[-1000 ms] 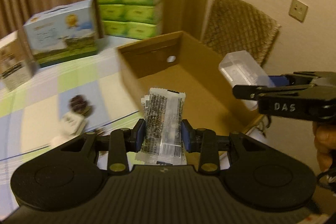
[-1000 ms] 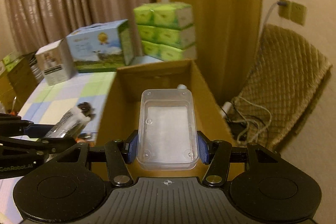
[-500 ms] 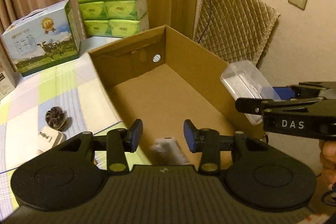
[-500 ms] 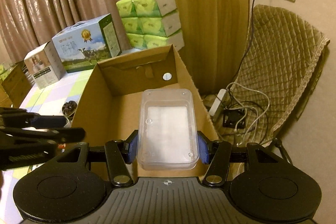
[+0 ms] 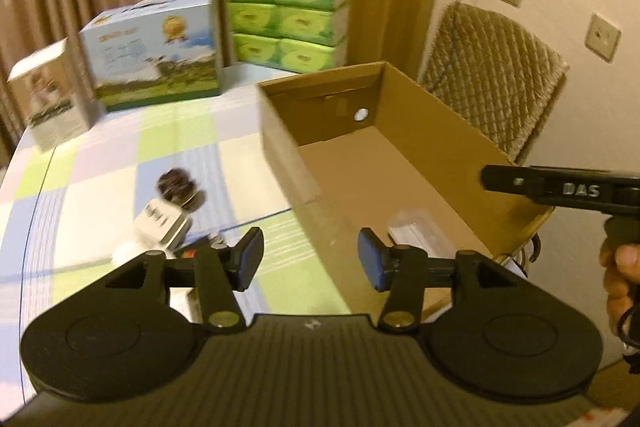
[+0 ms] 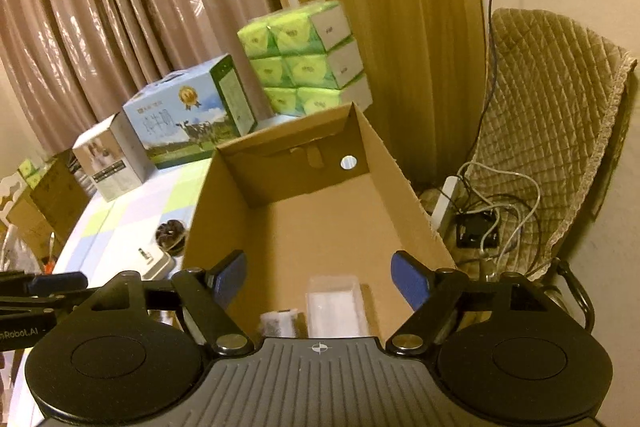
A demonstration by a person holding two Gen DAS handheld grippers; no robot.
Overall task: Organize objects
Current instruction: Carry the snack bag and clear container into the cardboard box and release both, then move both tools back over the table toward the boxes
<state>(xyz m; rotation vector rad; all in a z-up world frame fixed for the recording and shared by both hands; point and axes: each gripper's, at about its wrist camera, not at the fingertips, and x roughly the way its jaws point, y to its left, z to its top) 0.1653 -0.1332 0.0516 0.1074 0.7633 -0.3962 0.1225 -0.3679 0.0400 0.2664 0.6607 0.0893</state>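
The clear plastic container (image 6: 337,307) lay flat on the floor of the cardboard box (image 6: 404,195), at its near end, with the wrapped snack packet (image 6: 279,323) just beside it on the left. Both sat below and slightly short of the right gripper (image 6: 320,277), whose blue pads were spreading apart with nothing between them. In the left wrist view the same container (image 5: 420,231) showed blurred inside the box, just beyond the left gripper (image 5: 310,263); its jaws were also opening and empty, hanging above the box's near left wall where it meets the checked tabletop (image 5: 100,187).

The step in hand looked like the release into the box. To do it well, each gripper should open fully and lift straight away, so no pad drags the light container or the packet, and the box wall is not nudged.

Outward on the tabletop, a white adapter (image 5: 162,223) and a dark round object (image 5: 176,183) lay touching or nearly so, left of the box; these seemed the likely next picks.
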